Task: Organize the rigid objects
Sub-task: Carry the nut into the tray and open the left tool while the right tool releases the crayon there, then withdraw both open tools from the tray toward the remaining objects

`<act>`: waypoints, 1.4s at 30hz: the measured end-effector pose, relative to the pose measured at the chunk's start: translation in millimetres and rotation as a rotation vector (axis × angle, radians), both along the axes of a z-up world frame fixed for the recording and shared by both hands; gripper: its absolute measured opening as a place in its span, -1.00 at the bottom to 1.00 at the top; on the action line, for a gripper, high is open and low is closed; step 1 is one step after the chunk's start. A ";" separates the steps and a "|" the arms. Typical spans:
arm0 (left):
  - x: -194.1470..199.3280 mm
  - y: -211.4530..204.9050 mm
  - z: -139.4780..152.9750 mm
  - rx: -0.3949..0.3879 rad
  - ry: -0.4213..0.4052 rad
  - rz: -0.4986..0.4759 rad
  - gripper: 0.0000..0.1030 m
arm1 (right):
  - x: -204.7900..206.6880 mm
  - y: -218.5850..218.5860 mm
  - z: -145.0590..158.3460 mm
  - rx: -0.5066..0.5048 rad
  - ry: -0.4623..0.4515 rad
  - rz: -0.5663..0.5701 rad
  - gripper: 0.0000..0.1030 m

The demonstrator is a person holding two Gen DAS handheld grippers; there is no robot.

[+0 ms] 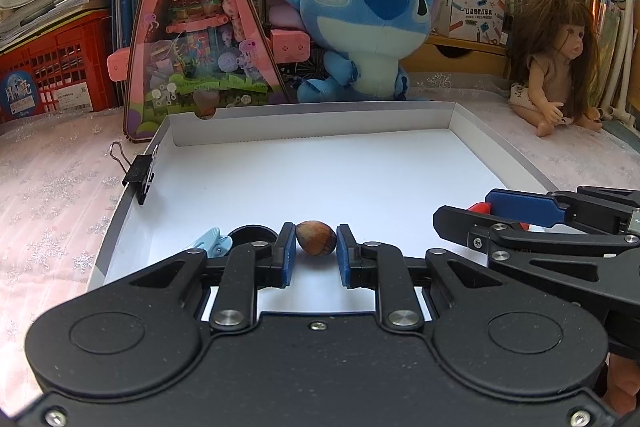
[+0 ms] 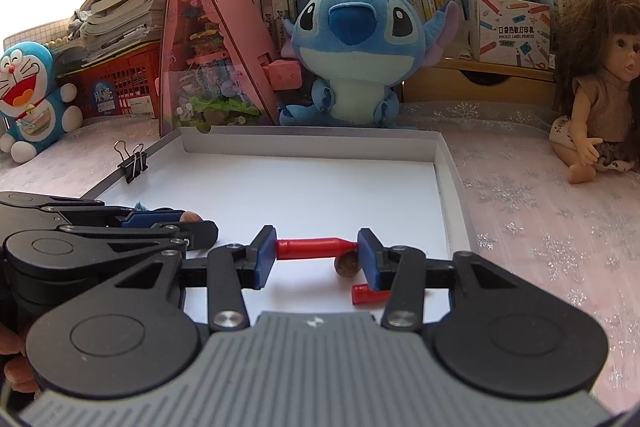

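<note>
A shallow white box lid (image 1: 452, 117) lies on the pink cloth. In the left wrist view my left gripper (image 1: 316, 245) is shut on a brown hazelnut (image 1: 316, 238) just above the lid's floor. A light blue clip (image 1: 210, 242) and a black round cap (image 1: 252, 231) lie left of it. In the right wrist view my right gripper (image 2: 317, 247) is shut on a red marker-like stick (image 2: 312, 247), held lengthwise between the pads. A small brown cork ball (image 2: 346, 265) and a short red piece (image 2: 366, 293) lie under it. The left gripper (image 2: 176, 221) shows at the left.
A black binder clip (image 1: 140, 175) grips the lid's left wall. Behind the lid stand a pink triangular toy case (image 1: 192, 27), a blue Stitch plush (image 1: 368, 23) and a long-haired doll (image 1: 560, 63). A Doraemon plush (image 2: 32, 99), red crate and bookshelves fill the back.
</note>
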State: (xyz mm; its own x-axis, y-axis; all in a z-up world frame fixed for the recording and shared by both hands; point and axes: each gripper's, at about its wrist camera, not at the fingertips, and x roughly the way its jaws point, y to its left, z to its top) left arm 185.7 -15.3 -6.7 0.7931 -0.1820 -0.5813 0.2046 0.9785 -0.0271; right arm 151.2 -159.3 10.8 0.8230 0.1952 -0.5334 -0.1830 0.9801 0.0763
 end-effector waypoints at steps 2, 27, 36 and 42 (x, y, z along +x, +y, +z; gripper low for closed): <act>-0.6 -0.5 1.2 0.001 -0.003 -0.001 -0.60 | -0.8 -1.1 0.7 0.003 -0.004 -0.002 0.05; -83.9 14.4 39.8 -0.007 -0.110 -0.032 0.55 | -56.6 -28.7 32.1 0.018 -0.066 0.010 0.68; -118.1 17.9 40.1 -0.010 -0.114 -0.075 0.60 | -80.7 -28.2 30.9 -0.016 -0.072 0.051 0.74; -137.7 15.9 39.2 0.004 -0.121 -0.112 0.62 | -94.2 -25.0 27.9 -0.043 -0.074 0.078 0.77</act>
State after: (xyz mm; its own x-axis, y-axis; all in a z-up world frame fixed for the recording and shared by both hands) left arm 48.0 0.6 32.5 0.8323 -0.2711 -0.4835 0.3139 0.9494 0.0079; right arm 57.0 -184.3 38.7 0.8438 0.2385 -0.4807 -0.2623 0.9648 0.0181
